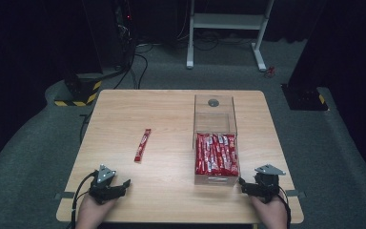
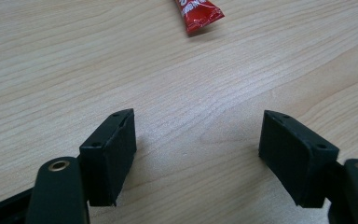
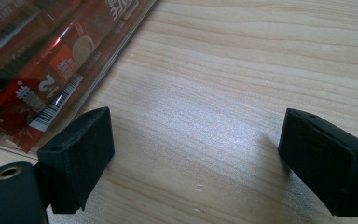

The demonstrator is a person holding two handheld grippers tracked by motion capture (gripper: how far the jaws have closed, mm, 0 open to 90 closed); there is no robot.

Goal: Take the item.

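Two claws are rested at the near edge of the desk (image 1: 171, 107), so a start or pause is judged, with nothing gripped. A clear box (image 1: 214, 138) is seen right of centre, its near half packed with red stick packets (image 1: 216, 153) and its far half bare. The left claw (image 1: 110, 187) is spread wide over bare wood, and the right claw (image 1: 257, 185) is likewise spread, just beside the box's near corner. One loose packet (image 1: 142, 145) is laid left of the box, well apart. Probably it is to be pinched by the left claw after a forward reach.
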